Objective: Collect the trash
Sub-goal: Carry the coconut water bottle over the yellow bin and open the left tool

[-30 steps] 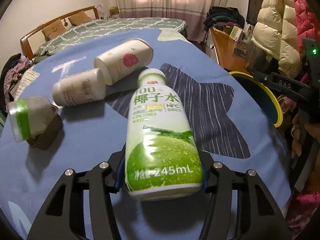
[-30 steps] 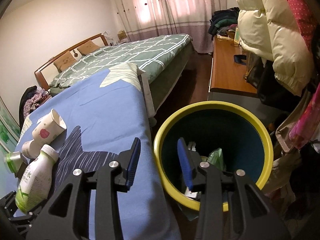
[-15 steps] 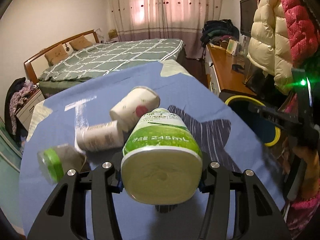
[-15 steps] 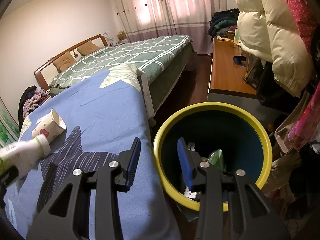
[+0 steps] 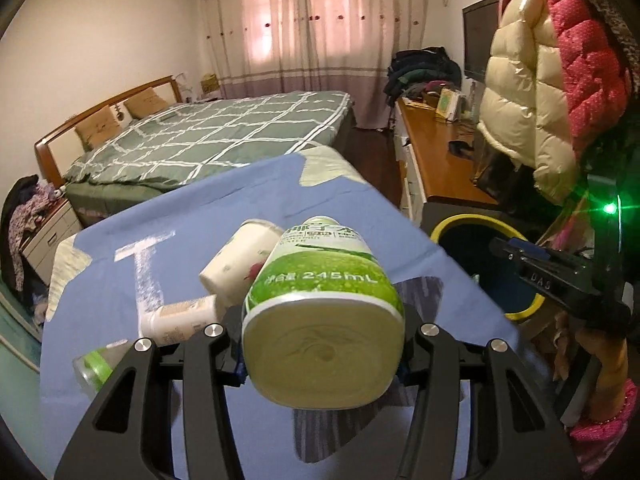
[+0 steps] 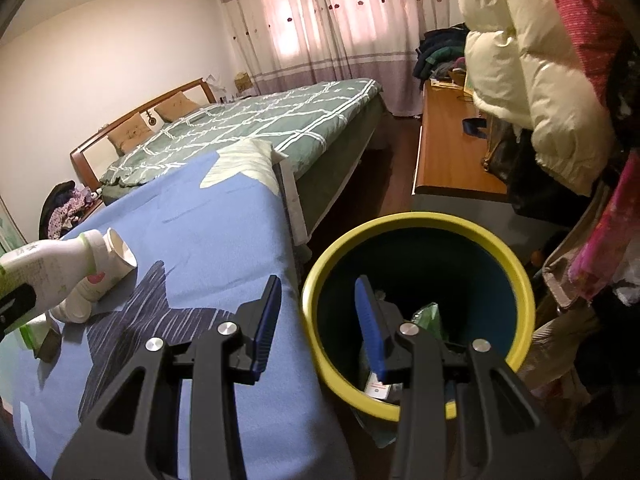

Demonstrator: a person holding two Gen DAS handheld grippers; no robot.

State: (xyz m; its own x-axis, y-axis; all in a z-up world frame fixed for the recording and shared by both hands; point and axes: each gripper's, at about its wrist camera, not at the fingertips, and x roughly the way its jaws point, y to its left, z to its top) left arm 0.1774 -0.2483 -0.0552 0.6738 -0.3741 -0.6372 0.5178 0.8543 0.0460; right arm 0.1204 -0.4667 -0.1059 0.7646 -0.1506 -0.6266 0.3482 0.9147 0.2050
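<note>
left fingers [image 5: 236, 354] clamp coconut water bottle [image 5: 320, 312] | right fingers [image 6: 370, 316] apart | bin [image 6: 420, 224] holds wrappers

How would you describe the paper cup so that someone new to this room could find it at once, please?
Start at the blue cloth spread in front of the green bed. Near its left side, a white paper cup lies on its side beyond the coconut water bottle held by the left gripper. Unlike the neighbouring small bottle, it is open-mouthed with a red mark.
</note>
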